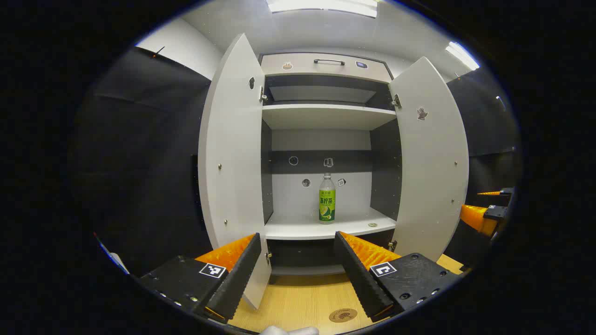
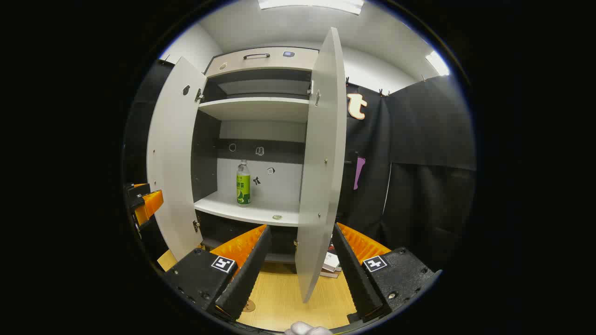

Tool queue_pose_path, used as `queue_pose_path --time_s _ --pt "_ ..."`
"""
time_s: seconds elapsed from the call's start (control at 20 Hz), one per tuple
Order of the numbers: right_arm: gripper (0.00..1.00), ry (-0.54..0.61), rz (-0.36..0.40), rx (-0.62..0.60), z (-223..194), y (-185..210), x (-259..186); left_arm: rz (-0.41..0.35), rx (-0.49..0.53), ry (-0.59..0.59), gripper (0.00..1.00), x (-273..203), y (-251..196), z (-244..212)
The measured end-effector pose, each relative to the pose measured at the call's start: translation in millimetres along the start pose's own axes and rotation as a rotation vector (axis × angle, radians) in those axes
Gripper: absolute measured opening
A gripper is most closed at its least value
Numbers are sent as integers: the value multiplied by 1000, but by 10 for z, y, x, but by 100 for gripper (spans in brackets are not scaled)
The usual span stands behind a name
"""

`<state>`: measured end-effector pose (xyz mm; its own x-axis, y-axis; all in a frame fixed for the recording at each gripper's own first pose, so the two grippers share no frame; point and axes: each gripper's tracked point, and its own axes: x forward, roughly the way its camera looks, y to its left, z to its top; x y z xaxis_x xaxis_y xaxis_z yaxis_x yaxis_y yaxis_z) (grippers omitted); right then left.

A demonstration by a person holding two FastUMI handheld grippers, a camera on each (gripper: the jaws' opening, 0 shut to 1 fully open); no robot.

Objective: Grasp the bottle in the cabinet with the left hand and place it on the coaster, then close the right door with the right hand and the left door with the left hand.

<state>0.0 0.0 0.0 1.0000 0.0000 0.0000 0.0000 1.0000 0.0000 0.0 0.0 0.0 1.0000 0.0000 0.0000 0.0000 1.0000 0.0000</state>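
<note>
Cabinet (image 1: 326, 116): wide open, both doors swung out, pale shelves against a dark back band.
Bottle (image 1: 327, 198): upright on the lower shelf, toward the middle, green label facing out; also in the right gripper view (image 2: 243, 184), standing free, nothing touching it.
Lower shelf (image 1: 298, 229): bare apart from the bottle and a small round disc (image 1: 372, 224) near the front right edge.
Back wall bits: a few small stickers and round holes behind and above the bottle.
Left door (image 1: 233, 158): open, its lower edge just beside the left gripper's inner finger.
Right door (image 1: 430, 158): open; in the right gripper view (image 2: 321, 163) seen nearly edge-on, hanging right between that gripper's fingers.
Left gripper (image 1: 298, 270): jaws spread wide, nothing between them, lined up on the cabinet opening, well short of the bottle.
Right gripper (image 2: 298, 265): jaws spread wide, straddling the door's lower edge; touching or not, cannot tell. Also at the far right of the left gripper view (image 1: 489, 209).
Coaster (image 1: 343, 315): round, flat on the wooden tabletop (image 1: 298, 298), in front of the cabinet, close under the left gripper.
Books (image 2: 331, 265): small stack low beside the right door.
Top drawer (image 1: 326, 63): closed, dark handle.
</note>
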Motion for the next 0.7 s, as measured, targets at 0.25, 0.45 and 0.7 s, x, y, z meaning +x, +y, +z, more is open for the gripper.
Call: queue_pose_path --time_s 0.25,0.45,0.7 --pt "82 -11 24 -2 -7 23 2 5 4 9 96 95 -55 -68" --pt "82 -29 32 3 59 43 19 1 -28 25 96 175 -117 -46" --pt "82 -50 44 -13 199 110 133 26 -19 -4 96 214 -16 47"
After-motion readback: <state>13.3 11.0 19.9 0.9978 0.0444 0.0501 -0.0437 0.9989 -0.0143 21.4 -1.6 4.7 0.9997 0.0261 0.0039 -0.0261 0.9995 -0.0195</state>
